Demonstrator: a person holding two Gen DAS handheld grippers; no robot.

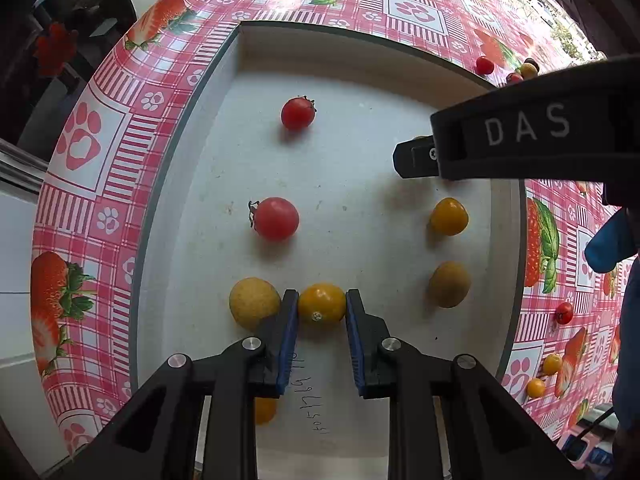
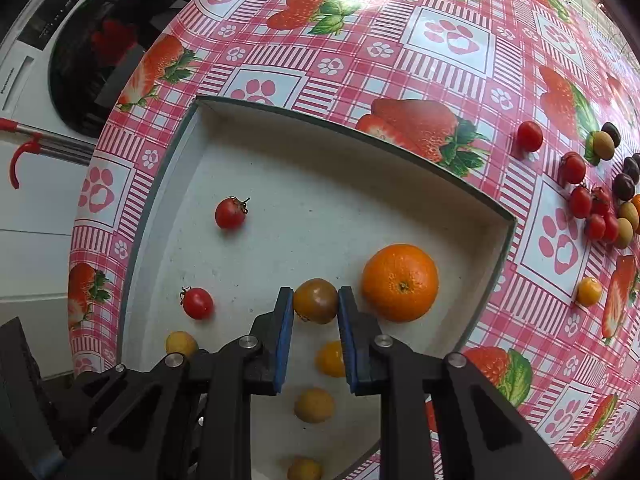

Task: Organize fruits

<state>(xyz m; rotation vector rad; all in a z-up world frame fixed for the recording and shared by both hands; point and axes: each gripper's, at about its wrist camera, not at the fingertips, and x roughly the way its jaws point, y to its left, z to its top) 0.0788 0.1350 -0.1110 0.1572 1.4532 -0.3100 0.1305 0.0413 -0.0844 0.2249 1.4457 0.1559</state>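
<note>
L gripper [image 1: 322, 306]: blue pads closed against a yellow cherry tomato [image 1: 321, 303], gripped btwn them, over the white tray [image 1: 188, 184] floor. Pale yellow round fruit [image 1: 253, 302] touches its left finger outside. R gripper [image 2: 315, 302]: pads pinching a brownish-green tomato [image 2: 316, 300], also inside tray. Orange [image 2: 400, 282] sits just beside it to the right. Two red cherry tomatoes [image 1: 297, 113] [image 1: 276, 218] lie further in, apart; two more yellow fruits [image 1: 449, 216] along right wall. Tray rests on strawberry/paw-print tablecloth [image 2: 360, 60]; loose pile of red, dark & tan fruits [image 2: 596, 200] on cloth, off tray's right.
</note>
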